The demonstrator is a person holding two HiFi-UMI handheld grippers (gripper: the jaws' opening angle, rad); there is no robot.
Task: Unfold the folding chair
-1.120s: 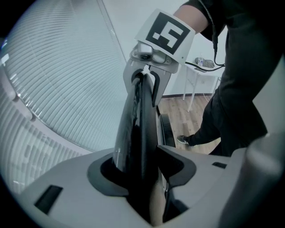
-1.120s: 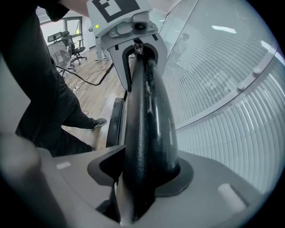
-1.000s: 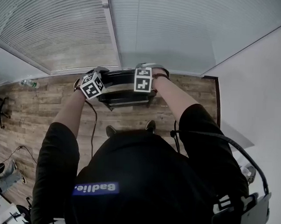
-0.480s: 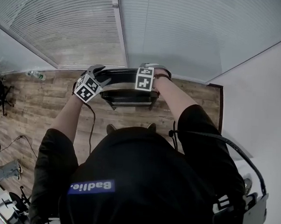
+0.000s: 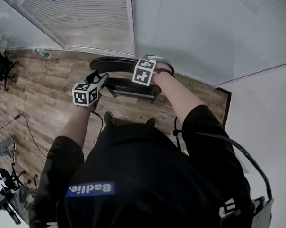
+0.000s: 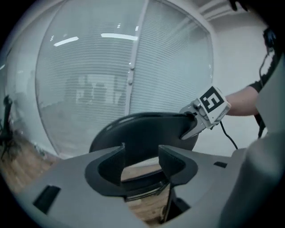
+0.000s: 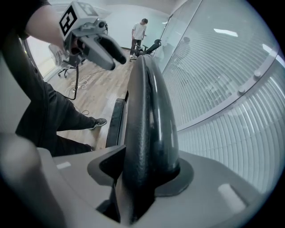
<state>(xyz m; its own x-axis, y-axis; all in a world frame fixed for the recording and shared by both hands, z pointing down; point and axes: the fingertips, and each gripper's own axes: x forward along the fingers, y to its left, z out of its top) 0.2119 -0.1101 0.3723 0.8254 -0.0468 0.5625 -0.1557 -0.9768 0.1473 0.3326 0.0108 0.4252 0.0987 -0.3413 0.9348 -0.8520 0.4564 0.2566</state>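
The black folding chair stands folded by the glass wall, its curved backrest (image 5: 114, 63) above the seat (image 5: 132, 90). My right gripper (image 5: 146, 69) is shut on the backrest's top edge (image 7: 149, 111), which fills the gap between its jaws. My left gripper (image 5: 100, 80) hangs off the chair's left end, apart from the backrest, rolled onto its side. Its jaws stand open with nothing between them (image 6: 141, 153). Beyond them I see the backrest (image 6: 147, 129) and the right gripper (image 6: 196, 125) on its far edge. The left gripper (image 7: 95, 42) also shows in the right gripper view.
A glass wall with blinds (image 5: 184, 28) runs just behind the chair, and a white wall (image 5: 270, 116) closes the right side. The floor is wood (image 5: 44, 92), with a bottle (image 5: 43, 53) and a cable (image 5: 28, 132). A person (image 7: 139, 30) and an office chair (image 7: 60, 55) stand far off.
My left gripper has left the backrest's left end, moved left and nearer to me, and rolled over. The right gripper stays clamped on the backrest.
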